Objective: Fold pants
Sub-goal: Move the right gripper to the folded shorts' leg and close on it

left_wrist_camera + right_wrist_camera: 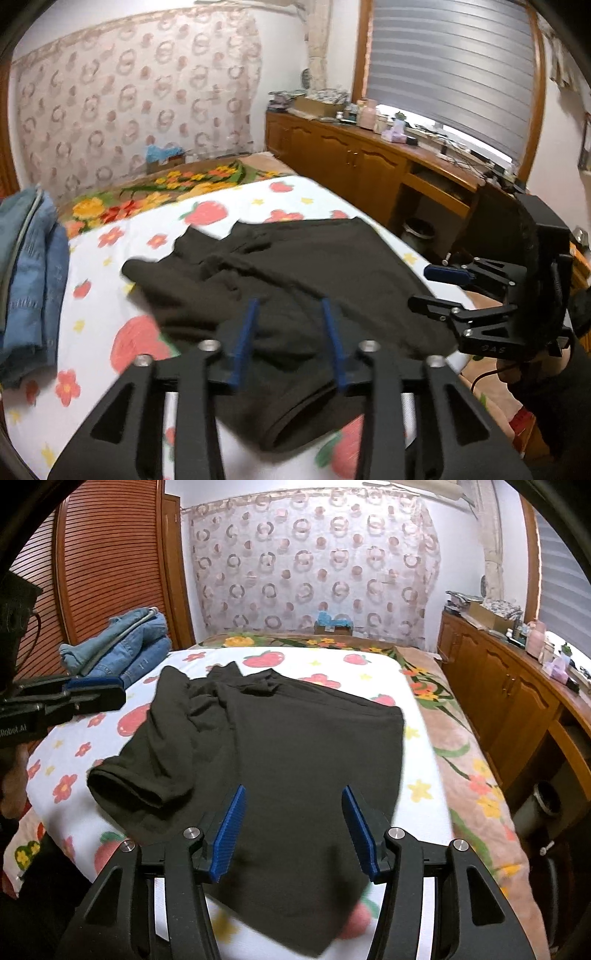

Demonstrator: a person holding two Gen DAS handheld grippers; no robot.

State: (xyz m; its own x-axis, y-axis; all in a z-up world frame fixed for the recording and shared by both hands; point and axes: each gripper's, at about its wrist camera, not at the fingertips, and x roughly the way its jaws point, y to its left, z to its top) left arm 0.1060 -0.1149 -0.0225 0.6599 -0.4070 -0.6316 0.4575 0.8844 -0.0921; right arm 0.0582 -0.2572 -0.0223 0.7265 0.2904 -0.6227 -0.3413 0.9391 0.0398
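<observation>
Dark brown pants [295, 280] lie rumpled on a white strawberry-print bed sheet [96, 332]. They also show in the right wrist view [295, 746], with the legs bunched at the left. My left gripper [291, 306] is open above the near part of the pants and holds nothing. My right gripper [293, 794] is open above the near edge of the pants and holds nothing. The right gripper [439, 288] also shows in the left wrist view, at the bed's right edge. The left gripper [96, 692] also shows in the right wrist view, at the left.
Folded blue jeans [29, 280] are stacked at the bed's left side, also in the right wrist view [125, 646]. A wooden cabinet [369, 166] with clutter runs along the right. A floral blanket [465, 760] lies under the sheet. A patterned curtain [314, 565] hangs behind.
</observation>
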